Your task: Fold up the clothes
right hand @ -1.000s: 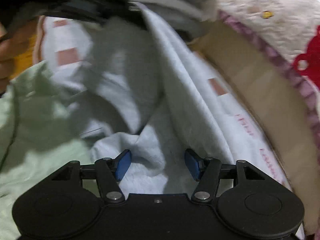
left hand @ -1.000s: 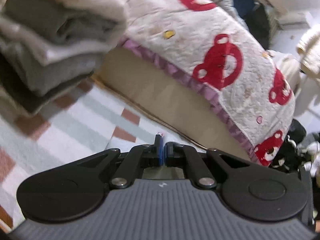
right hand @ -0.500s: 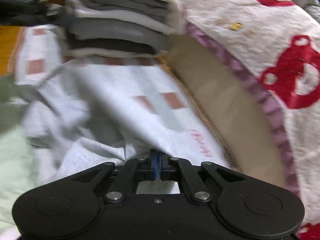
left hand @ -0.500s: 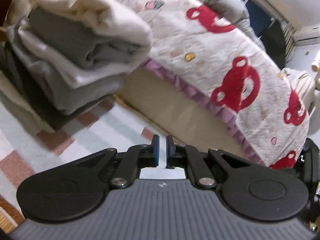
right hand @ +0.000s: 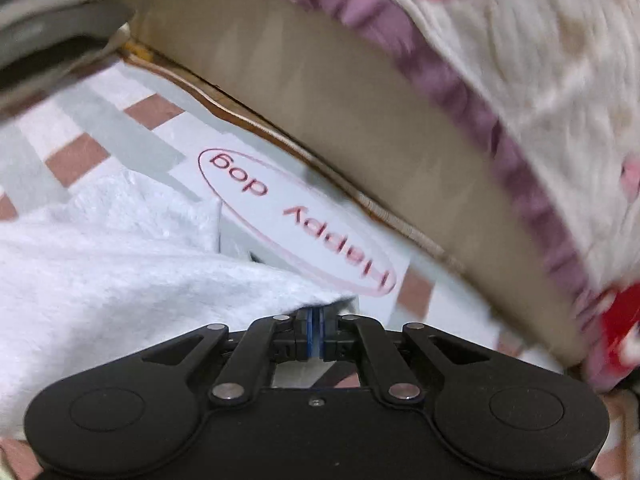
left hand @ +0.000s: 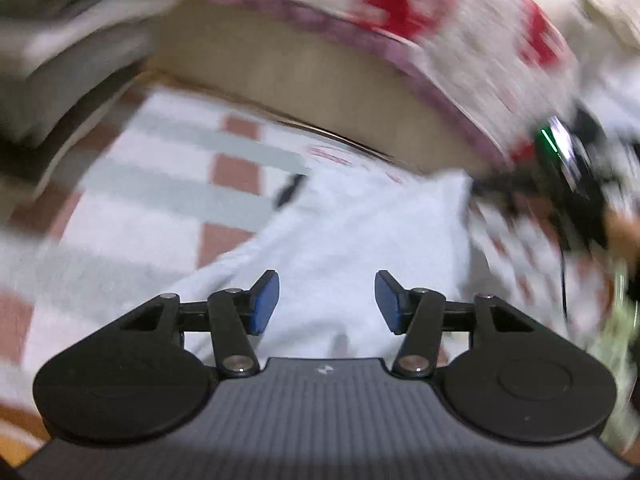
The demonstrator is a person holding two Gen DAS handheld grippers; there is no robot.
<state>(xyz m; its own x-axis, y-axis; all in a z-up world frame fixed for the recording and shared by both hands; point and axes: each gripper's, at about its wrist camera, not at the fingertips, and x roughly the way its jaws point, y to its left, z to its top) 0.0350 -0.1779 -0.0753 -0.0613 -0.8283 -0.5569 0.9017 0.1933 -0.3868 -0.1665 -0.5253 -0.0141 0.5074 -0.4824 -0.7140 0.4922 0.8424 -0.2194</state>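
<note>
Garment [left hand: 360, 232], pale blue-white and fleecy, is lying spread on the checked mat [left hand: 168, 184] on the floor, just beside the bed base [right hand: 360, 128] and under the overhanging quilt [right hand: 540, 60]; in the left view a straight edge of it is running from near the left gripper [left hand: 326, 300] up to a corner that is pointing toward the bed, so its long axis is judged to be lying from the grippers toward the bed, though blur is keeping the full outline from being traced; a corner of it is being pinched by the right gripper [right hand: 316, 338], whose jaws are clamped on a thin fold of the cloth, near the "Happy dog" print [right hand: 296, 216] on the mat; the left gripper is being held just above the cloth with its pads [left hand: 264, 300] spread wide and nothing between them; a fold or a straightening pull is judged to be in hand, with one edge gripped and the other side being approached; a second grasp on the near edge is called for next, taken cleanly on a single layer, level with the right grip, so that the cloth is not skewed; a stack [right hand: 52, 28] of folded clothes is standing further off at the upper left, touching the mat.
</note>
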